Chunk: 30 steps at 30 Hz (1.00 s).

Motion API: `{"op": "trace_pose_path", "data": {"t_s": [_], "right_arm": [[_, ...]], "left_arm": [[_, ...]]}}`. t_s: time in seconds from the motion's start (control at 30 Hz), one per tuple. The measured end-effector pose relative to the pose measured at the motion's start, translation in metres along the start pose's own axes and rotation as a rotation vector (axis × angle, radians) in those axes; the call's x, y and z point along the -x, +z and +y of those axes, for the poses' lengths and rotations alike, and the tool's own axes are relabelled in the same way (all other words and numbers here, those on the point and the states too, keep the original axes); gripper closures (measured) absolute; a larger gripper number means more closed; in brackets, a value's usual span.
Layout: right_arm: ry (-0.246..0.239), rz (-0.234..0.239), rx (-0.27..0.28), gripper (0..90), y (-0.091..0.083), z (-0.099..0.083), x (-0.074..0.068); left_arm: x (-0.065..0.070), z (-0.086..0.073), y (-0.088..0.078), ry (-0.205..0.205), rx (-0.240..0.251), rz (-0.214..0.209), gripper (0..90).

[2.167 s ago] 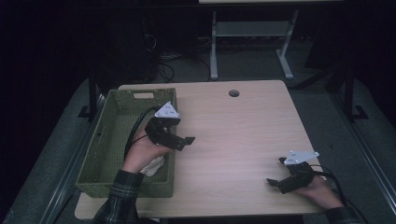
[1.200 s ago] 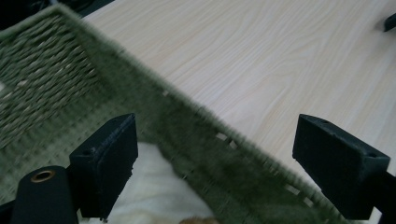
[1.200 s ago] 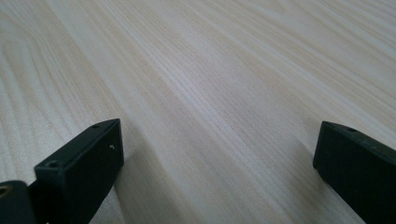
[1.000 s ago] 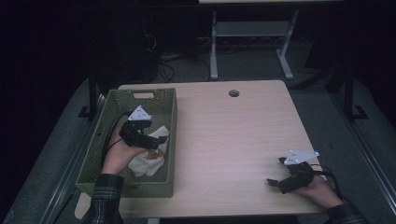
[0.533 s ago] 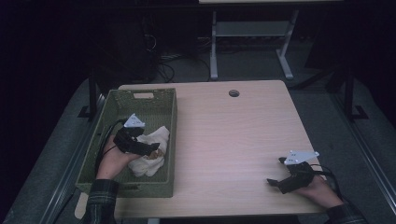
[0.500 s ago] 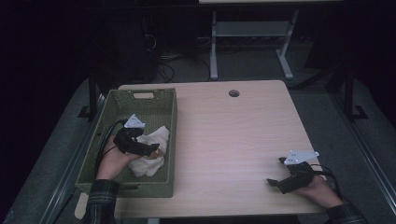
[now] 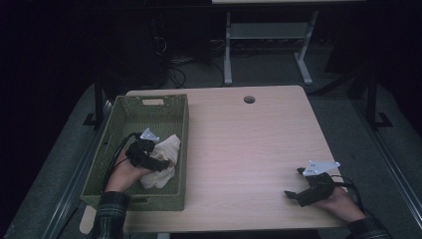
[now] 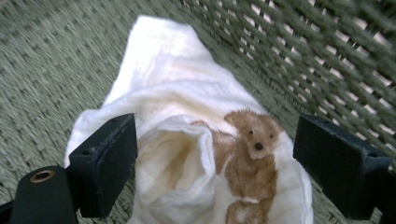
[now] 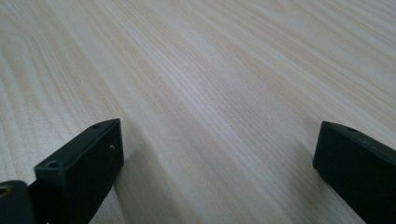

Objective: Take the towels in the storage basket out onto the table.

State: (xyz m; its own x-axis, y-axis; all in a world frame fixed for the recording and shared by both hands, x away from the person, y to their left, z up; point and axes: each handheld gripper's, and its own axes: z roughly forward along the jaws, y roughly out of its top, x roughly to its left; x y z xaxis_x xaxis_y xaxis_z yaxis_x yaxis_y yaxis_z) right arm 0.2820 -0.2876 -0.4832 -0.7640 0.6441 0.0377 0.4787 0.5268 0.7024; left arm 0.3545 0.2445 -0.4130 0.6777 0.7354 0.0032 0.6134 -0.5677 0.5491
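A crumpled cream cloth (image 7: 164,160) printed with a brown bear (image 8: 250,156) lies inside the green woven basket (image 7: 127,112) at the table's left. My left gripper (image 7: 161,165) is down in the basket over the cloth, open, its jaws set wide on either side of the cloth (image 8: 187,140) without closing on it. My right gripper (image 7: 293,191) rests low on the wooden table (image 7: 249,144) near the front right corner, open, with bare wood (image 9: 219,116) between its jaws.
The basket's woven wall (image 8: 327,60) rises close on the right of the left gripper view. A round cable hole (image 7: 249,99) sits near the table's far edge. A white desk frame (image 7: 268,35) and cables stand on the dark floor beyond.
My left gripper has moved from above the basket's right rim down into the basket and toward the person, ending over the cloth. The right gripper has stayed in place.
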Motion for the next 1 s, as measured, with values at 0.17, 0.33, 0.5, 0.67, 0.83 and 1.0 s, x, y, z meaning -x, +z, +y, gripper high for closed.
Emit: {"op": "trace_pose_path", "data": {"t_s": [0.17, 0.33, 0.5, 0.67, 0.83, 1.0], "right_arm": [[-0.001, 0.000, 0.000, 1.5, 0.000, 0.000, 0.000], [-0.001, 0.000, 0.000, 1.5, 0.000, 0.000, 0.000], [0.000, 0.000, 0.000, 1.4, 0.000, 0.000, 0.000], [-0.001, 0.000, 0.000, 1.5, 0.000, 0.000, 0.000], [0.000, 0.000, 0.000, 1.4, 0.000, 0.000, 0.000], [0.000, -0.001, 0.002, 1.5, 0.000, 0.000, 0.000]], "left_arm": [[0.001, -0.002, 0.009, 0.005, -0.066, 0.005, 13.4], [0.001, -0.004, 0.016, 0.010, -0.121, -0.011, 13.6], [0.001, -0.005, 0.020, 0.017, -0.156, -0.022, 14.7], [0.001, -0.005, 0.021, 0.012, -0.173, -0.016, 22.7], [0.002, -0.005, 0.019, 0.019, -0.189, -0.004, 41.6], [0.001, -0.003, 0.013, -0.013, -0.208, -0.007, 67.9]]}}
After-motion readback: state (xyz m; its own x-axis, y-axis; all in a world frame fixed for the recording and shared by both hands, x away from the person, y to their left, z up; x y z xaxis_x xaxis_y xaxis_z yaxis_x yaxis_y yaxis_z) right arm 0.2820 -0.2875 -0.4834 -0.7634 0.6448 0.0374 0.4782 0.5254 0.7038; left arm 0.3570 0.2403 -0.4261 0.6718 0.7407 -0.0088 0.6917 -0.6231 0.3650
